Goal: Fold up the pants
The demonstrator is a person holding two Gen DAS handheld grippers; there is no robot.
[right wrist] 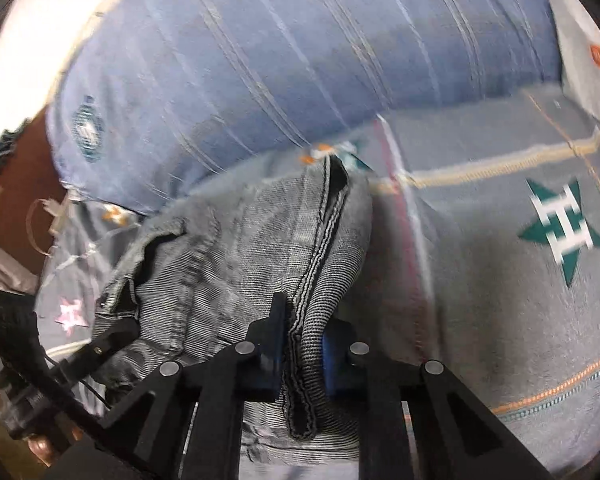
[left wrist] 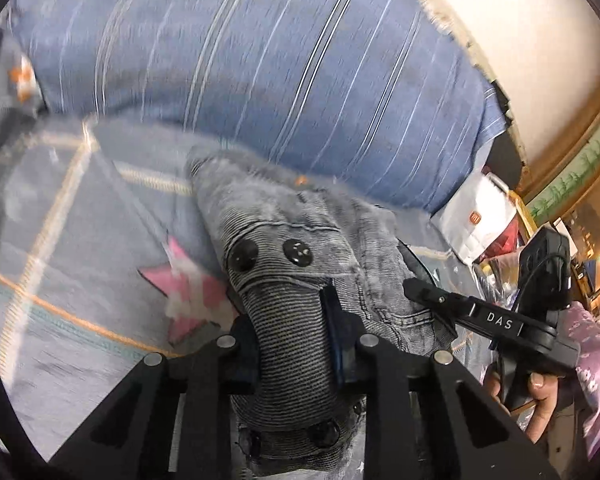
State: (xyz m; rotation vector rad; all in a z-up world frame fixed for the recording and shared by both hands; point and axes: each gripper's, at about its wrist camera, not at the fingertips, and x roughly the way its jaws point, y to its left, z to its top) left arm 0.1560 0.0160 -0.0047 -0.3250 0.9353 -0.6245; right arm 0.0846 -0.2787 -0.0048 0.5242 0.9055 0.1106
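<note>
A: Report the left gripper.

B: The left gripper (left wrist: 296, 340) is clamped on the ribbed elastic waistband of the denim pants (left wrist: 300, 240). The band is bunched thick between the two blue-padded jaws. Two black buttons (left wrist: 298, 252) sit on the band just ahead of the jaws, and more dark buttons show below them.

A: Report the right gripper.

B: The right gripper (right wrist: 300, 344) is closed on another part of the pants (right wrist: 228, 248). A dark overlocked seam edge (right wrist: 320, 240) runs up from between its jaws. In the left wrist view the right gripper (left wrist: 420, 286) comes in from the right, its tips against the denim near a pocket. A hand (left wrist: 540, 400) holds its grip; the sleeve is lilac with a floral print.

A: Location of the garment?

B: The pants are gathered in a heap on the bed. They rest on a grey-blue bedsheet (right wrist: 500, 320) with orange stitch lines and star motifs: a pink star (left wrist: 188, 292) just left of the waistband, a green star (right wrist: 560, 232) well to the right. The far end of the heap reaches the foot of a blue striped pillow (left wrist: 260, 60).

A: Other items?

B: A white bag (left wrist: 476, 220) with an orange logo lies beside the pillow. Both views are motion-blurred.
</note>
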